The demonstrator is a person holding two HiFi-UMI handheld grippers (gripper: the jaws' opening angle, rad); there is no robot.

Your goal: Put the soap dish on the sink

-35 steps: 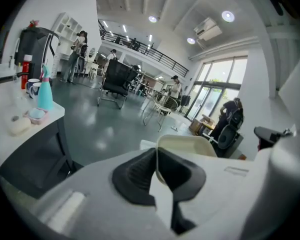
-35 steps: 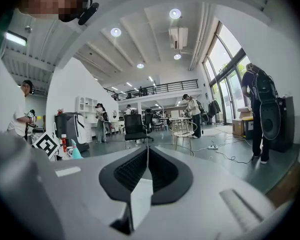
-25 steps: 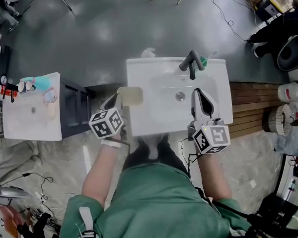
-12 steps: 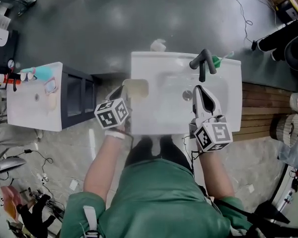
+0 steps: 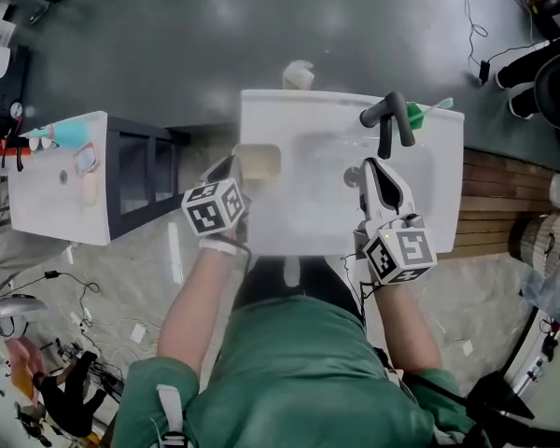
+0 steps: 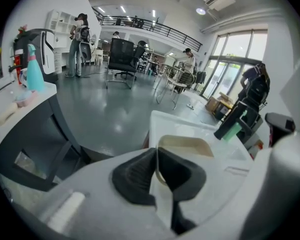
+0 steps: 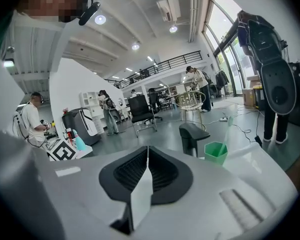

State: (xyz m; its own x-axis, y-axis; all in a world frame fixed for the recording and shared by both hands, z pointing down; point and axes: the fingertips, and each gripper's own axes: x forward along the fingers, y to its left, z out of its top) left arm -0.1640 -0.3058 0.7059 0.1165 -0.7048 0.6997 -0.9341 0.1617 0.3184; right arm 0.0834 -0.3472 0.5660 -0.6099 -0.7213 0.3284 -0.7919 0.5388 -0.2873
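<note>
At glossy white rectangular sink [image 5: 273, 118] left rim, 1 cream rounded soap dish [image 5: 259, 161], left gripper [image 5: 231, 169] clamped on its edge; right gripper [image 5: 374, 169] closed, empty.

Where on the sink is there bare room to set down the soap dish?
On the sink, the left rim is bare behind the soap dish held by the left gripper, and so is the back ledge left of the faucet. The back right corner is crowded: faucet and green cup. The right gripper, shut, hangs over the basin.
</note>
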